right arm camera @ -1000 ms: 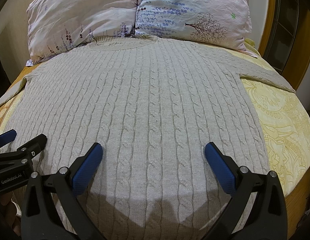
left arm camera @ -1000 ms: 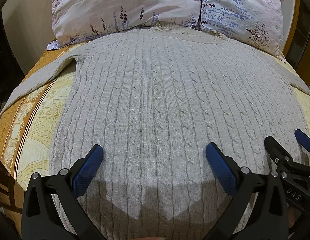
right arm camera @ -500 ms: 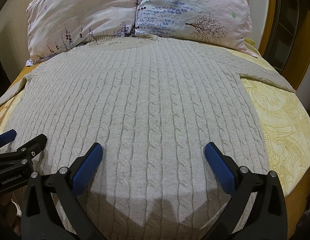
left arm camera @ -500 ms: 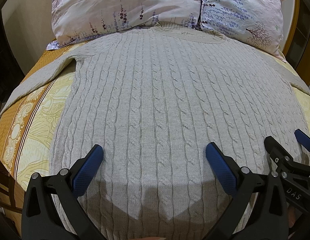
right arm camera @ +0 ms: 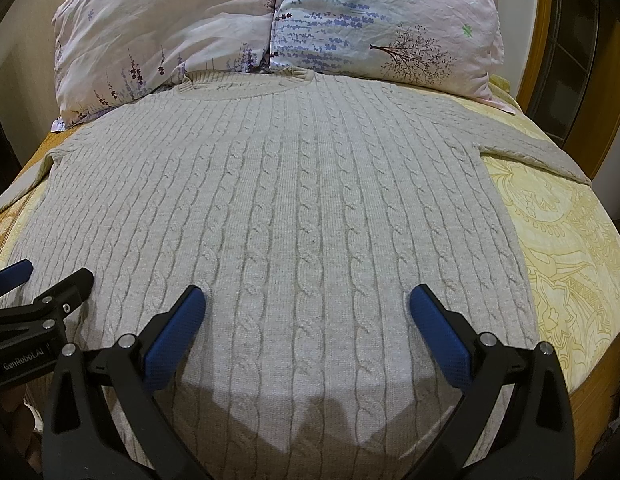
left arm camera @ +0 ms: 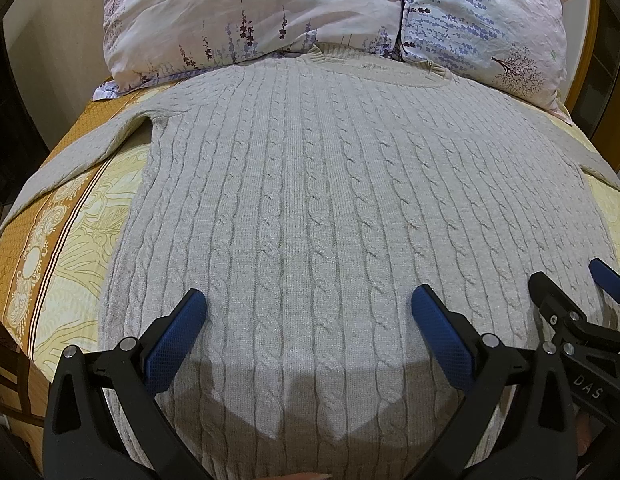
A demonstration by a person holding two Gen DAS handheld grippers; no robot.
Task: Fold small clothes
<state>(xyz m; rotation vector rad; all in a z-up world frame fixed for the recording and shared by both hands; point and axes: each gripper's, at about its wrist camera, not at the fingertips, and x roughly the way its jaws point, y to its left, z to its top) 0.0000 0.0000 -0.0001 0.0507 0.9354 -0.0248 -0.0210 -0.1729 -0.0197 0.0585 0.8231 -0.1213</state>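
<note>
The grey cable-knit sweater (left arm camera: 310,208) lay flat on the bed (left arm camera: 62,248), collar by the pillows (right arm camera: 270,20). The left gripper (left arm camera: 308,312) hung over the hem, jaws released; likewise the right gripper (right arm camera: 306,308). Probably best pinching both hem corners evenly. Sleeves reached the bed's edges, leaving little room sideways.

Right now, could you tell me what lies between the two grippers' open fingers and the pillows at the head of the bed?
Only the grey cable-knit sweater, spread flat; both wrist views show nothing else before the floral pillows.
</note>
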